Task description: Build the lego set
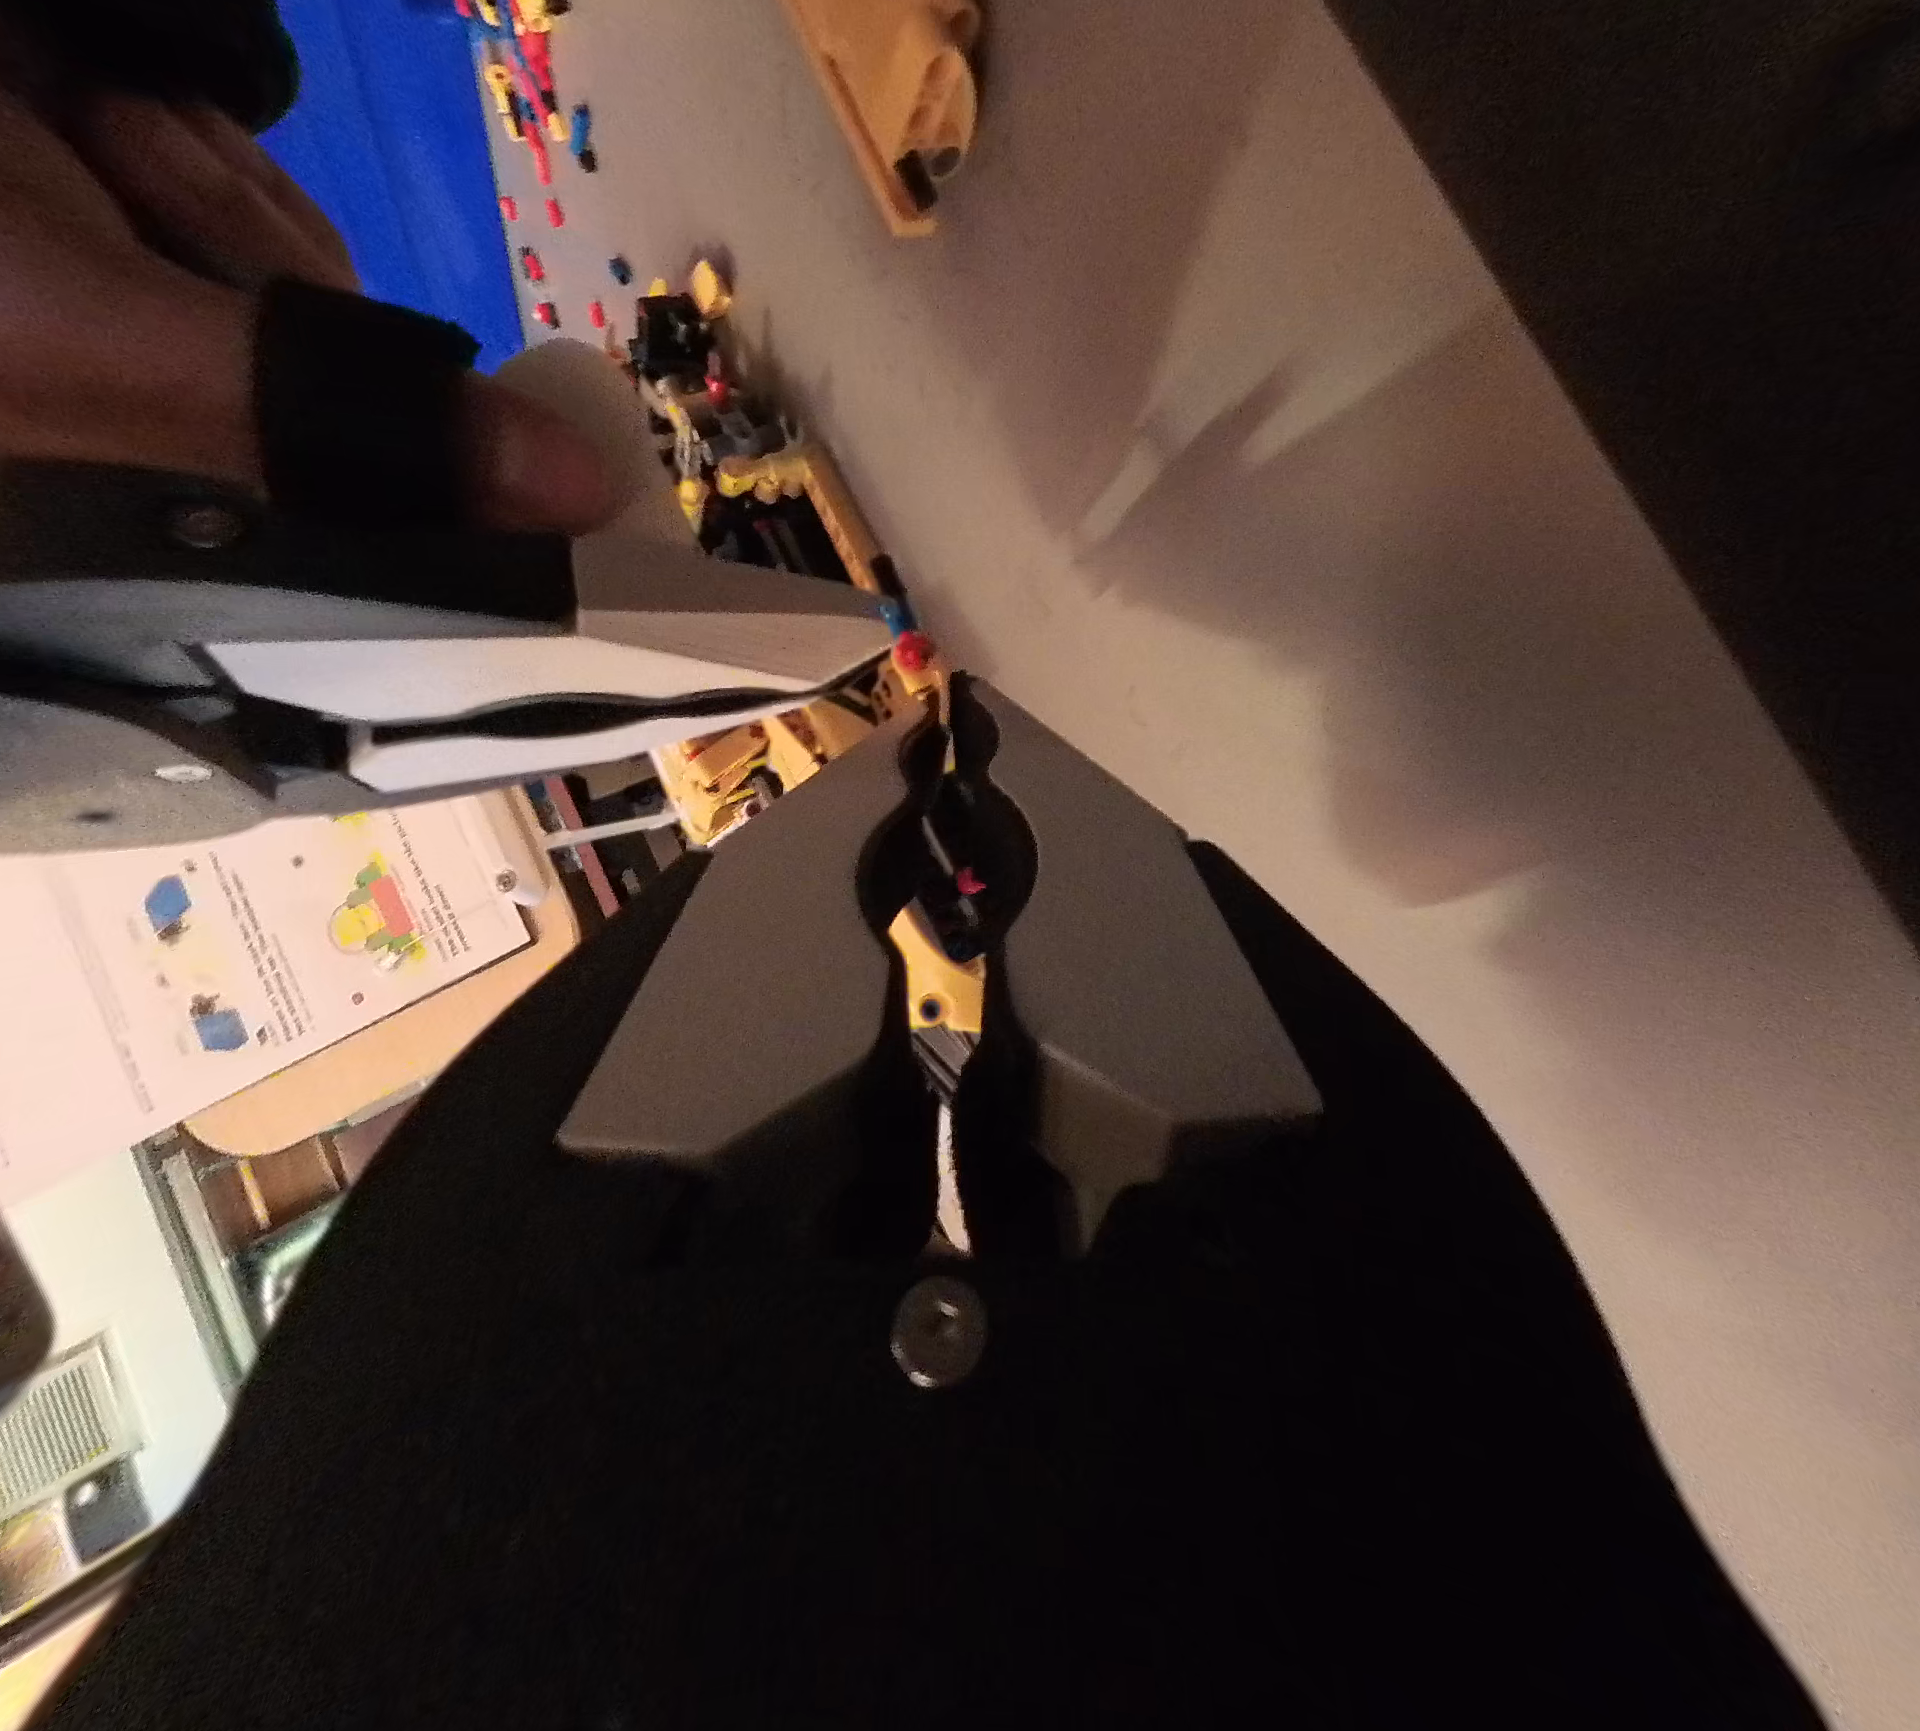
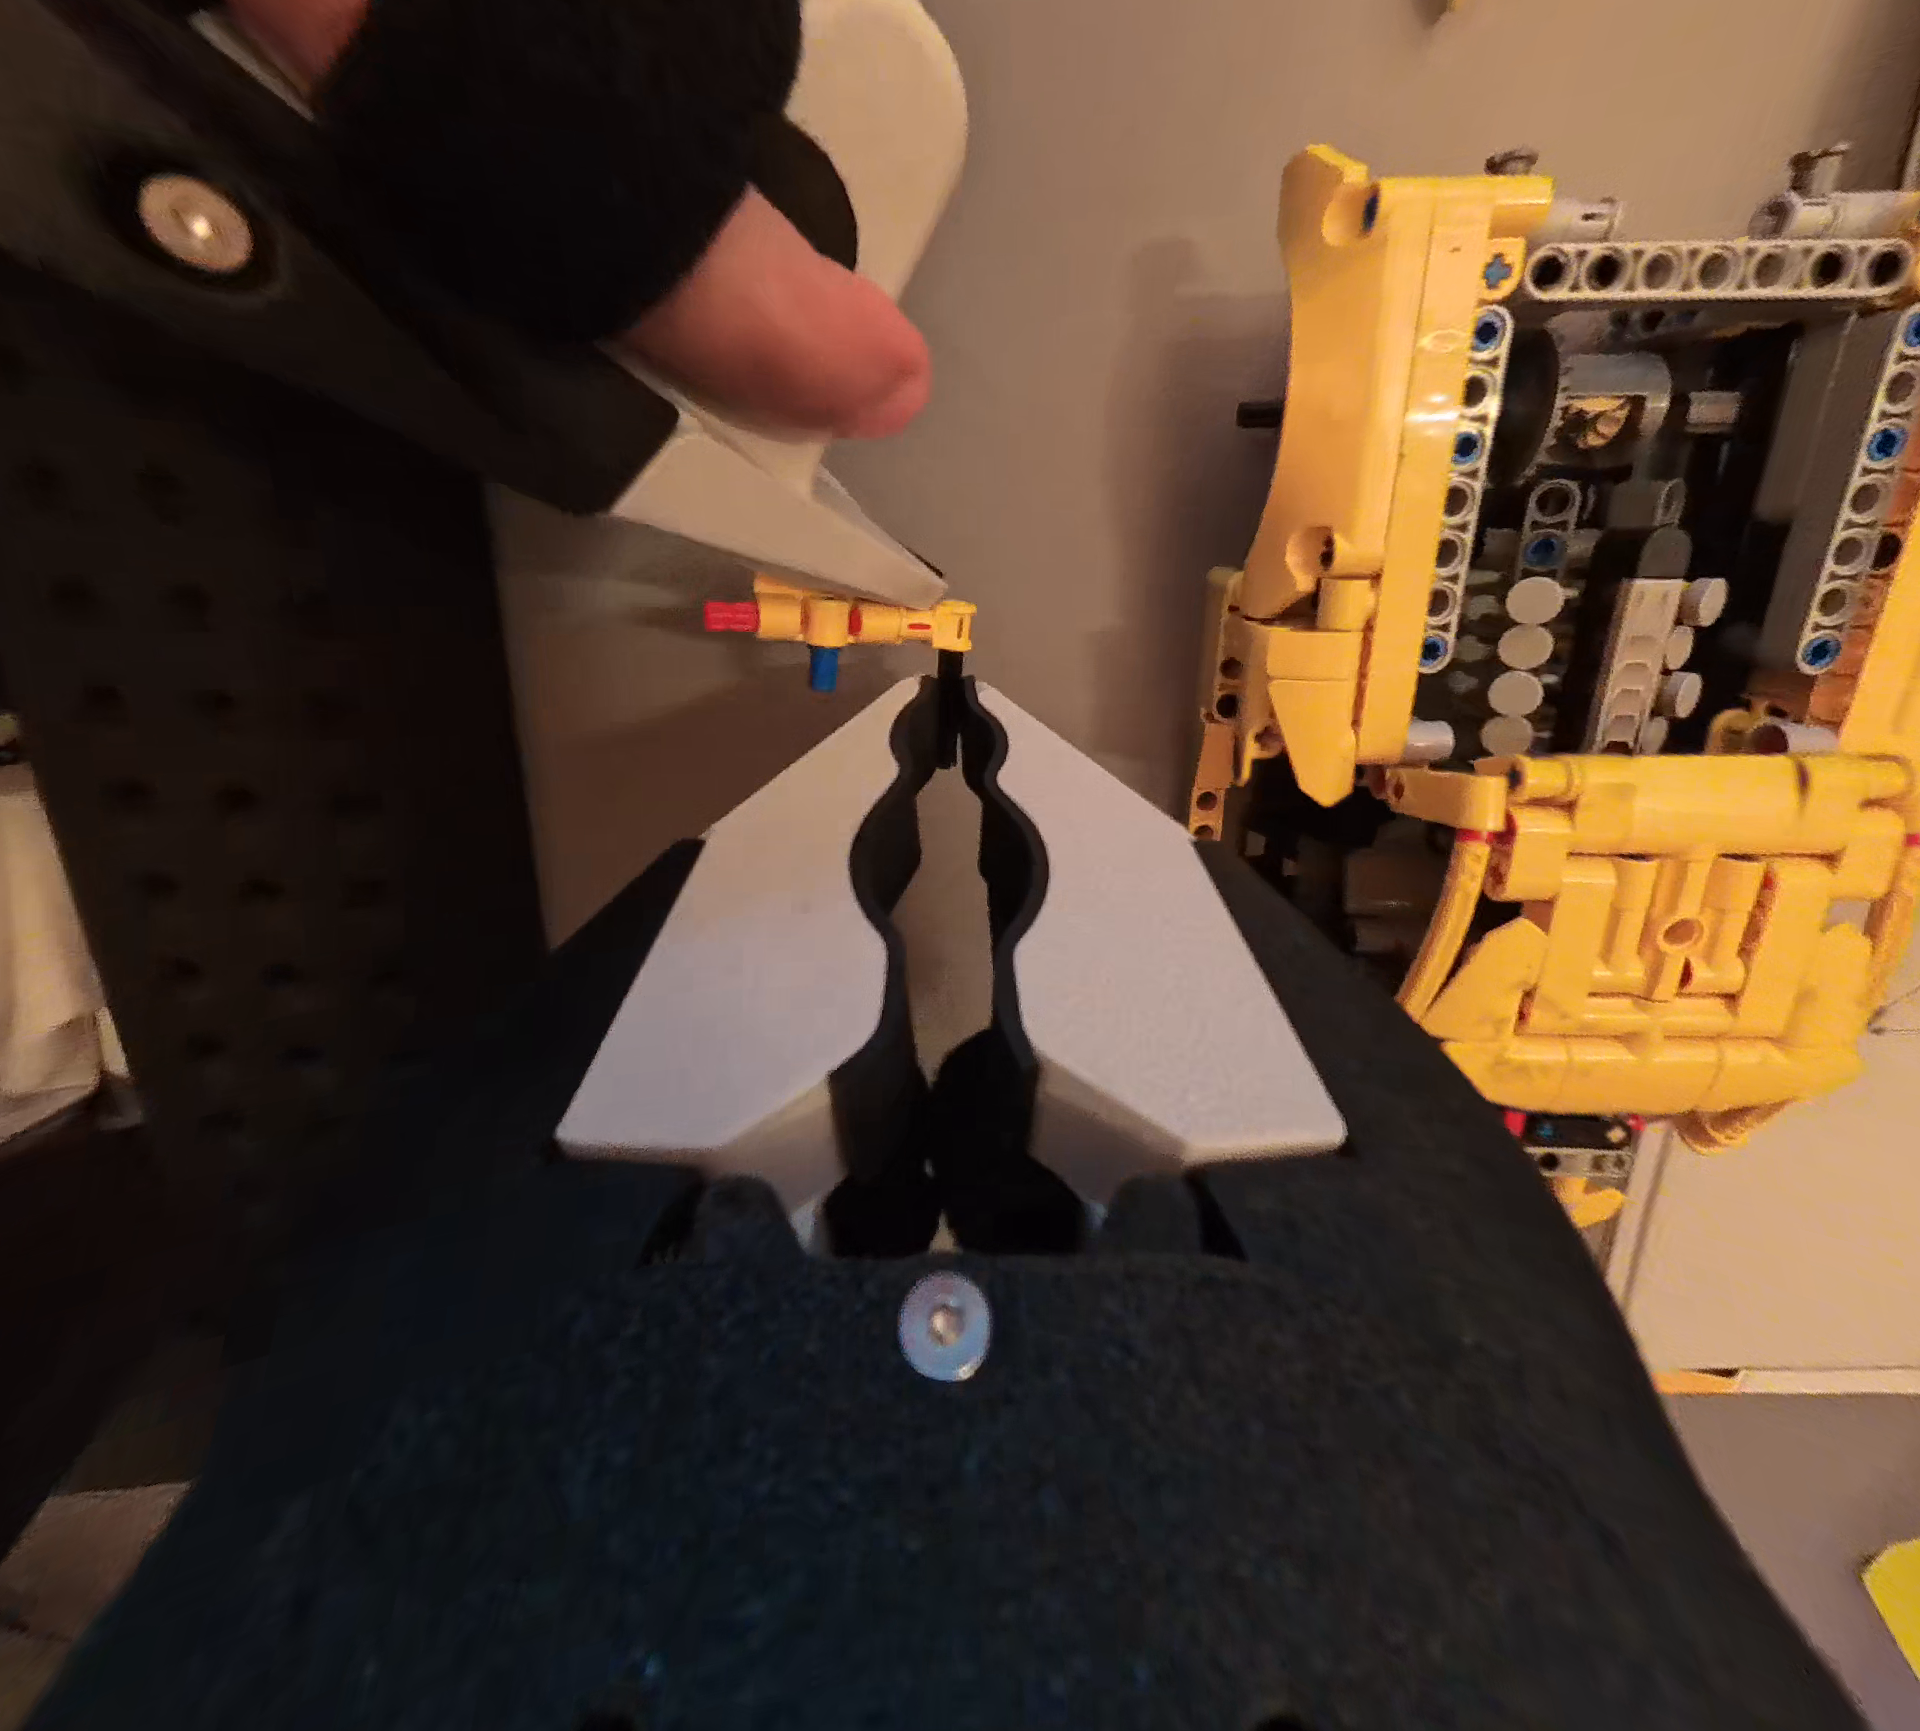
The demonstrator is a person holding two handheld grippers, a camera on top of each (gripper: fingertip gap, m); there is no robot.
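Observation:
A small yellow Lego assembly (image 2: 831, 619) with a red pin and a blue pin is held in the air. My left gripper (image 1: 951, 705) is shut on it; this gripper enters the right wrist view (image 2: 925, 595) from the upper left with a gloved hand behind it. My right gripper (image 2: 948, 694) is shut on a short black pin (image 2: 948, 715) whose top sits at the yellow end connector of the assembly. In the left wrist view the right gripper (image 1: 873, 653) comes in from the left, tip to tip with mine, beside the assembly (image 1: 914, 655).
The large yellow Lego vehicle model (image 2: 1558, 642) lies on the grey table to the right, also visible in the left wrist view (image 1: 769, 528). A yellow panel part (image 1: 873, 19), several loose small pieces (image 1: 509, 19) by a blue mat (image 1: 395, 71), and an instruction sheet (image 1: 260, 943) are around.

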